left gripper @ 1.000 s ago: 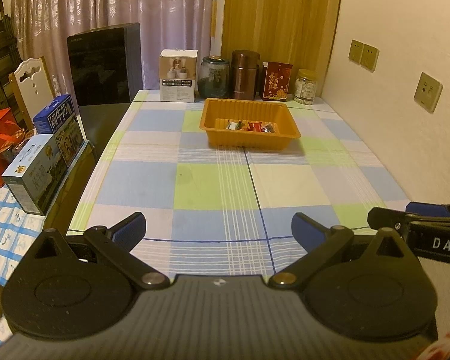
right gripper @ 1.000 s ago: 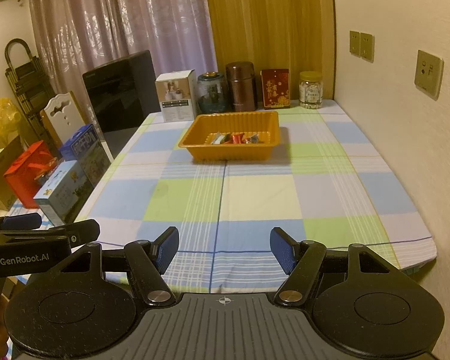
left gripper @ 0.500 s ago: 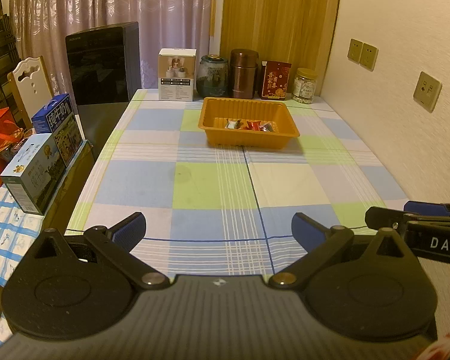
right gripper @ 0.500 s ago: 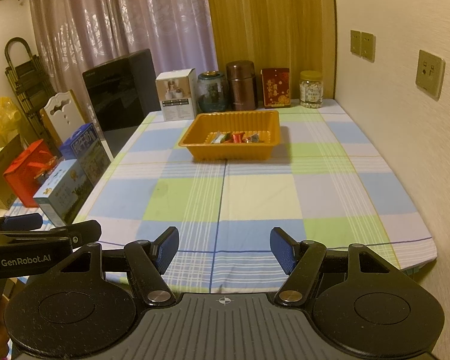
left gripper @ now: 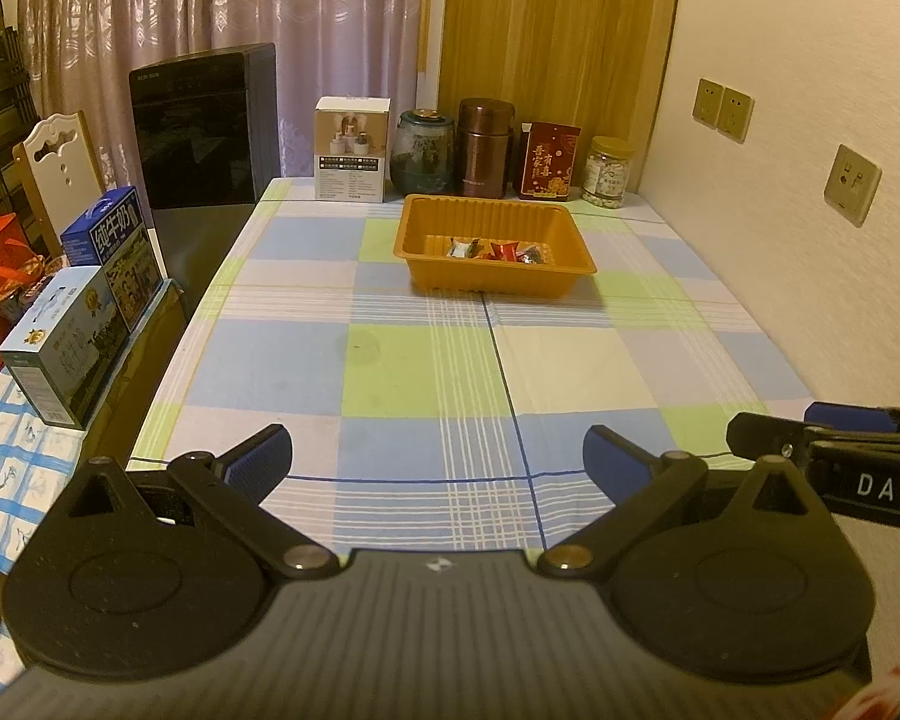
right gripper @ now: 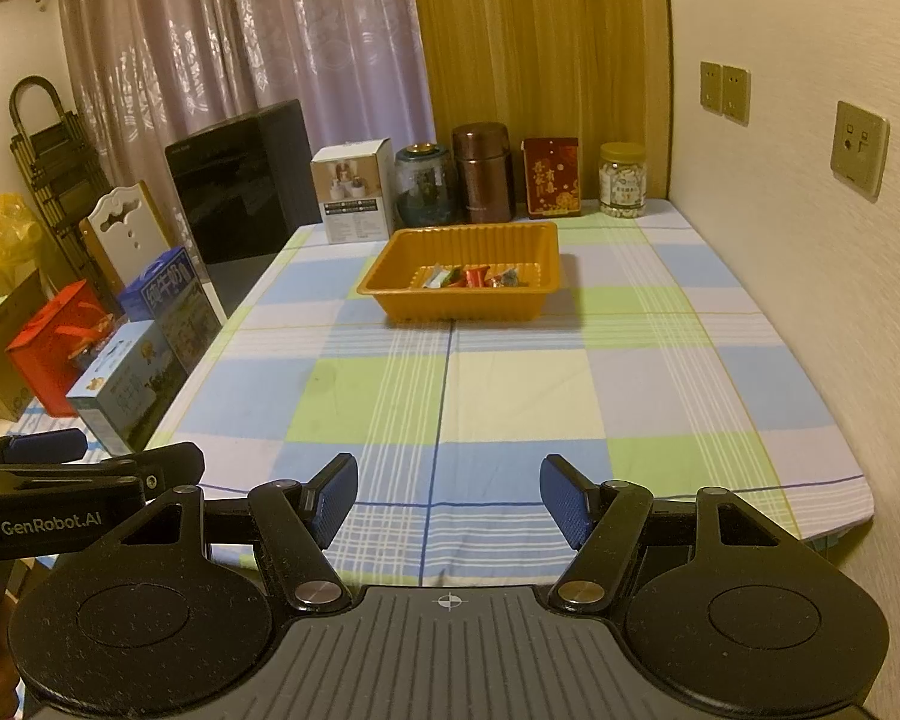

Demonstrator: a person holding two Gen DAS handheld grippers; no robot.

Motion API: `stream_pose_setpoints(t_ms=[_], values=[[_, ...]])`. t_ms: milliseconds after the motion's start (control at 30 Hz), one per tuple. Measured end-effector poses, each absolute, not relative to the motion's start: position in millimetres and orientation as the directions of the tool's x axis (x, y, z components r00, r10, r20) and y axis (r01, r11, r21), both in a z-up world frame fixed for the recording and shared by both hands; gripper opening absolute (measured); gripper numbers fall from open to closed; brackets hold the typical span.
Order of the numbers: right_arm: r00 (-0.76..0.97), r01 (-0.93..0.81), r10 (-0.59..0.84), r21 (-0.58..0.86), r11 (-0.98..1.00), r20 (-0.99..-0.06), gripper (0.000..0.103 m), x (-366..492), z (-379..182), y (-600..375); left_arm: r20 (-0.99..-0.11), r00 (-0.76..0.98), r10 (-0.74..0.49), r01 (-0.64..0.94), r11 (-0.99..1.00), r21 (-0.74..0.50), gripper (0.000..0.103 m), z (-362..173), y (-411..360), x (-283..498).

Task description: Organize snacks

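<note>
Lying in the orange tray [left gripper: 576,246], the wrapped snacks [left gripper: 498,250] sit far up the bench [left gripper: 426,372], straight ahead of both grippers. The tray's long axis runs crosswise. Left gripper [left gripper: 437,457] and right gripper [right gripper: 448,498] hang over the near edge, jaws apart, empty; neither looks clearly nearer.

Black tongs [right gripper: 447,495], ribbed blue pads [right gripper: 336,498], brass-looking pivot screws [right gripper: 315,590].
</note>
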State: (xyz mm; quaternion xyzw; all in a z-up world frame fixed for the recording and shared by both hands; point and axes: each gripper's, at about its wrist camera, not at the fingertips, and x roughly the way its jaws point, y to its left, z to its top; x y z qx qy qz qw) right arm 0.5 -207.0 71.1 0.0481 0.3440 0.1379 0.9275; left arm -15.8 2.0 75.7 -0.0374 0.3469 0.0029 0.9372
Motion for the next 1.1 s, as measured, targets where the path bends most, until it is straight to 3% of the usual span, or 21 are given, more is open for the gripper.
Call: stream_pose_setpoints(t_ms=[1100], values=[[0.725, -0.223, 0.290, 0.185, 0.957, -0.624, 0.067, 0.4, 71.0, -206.7, -0.640, 0.768, -0.033, -0.033, 0.995, -0.091, 0.103, 75.3, 1.5, -17.5]])
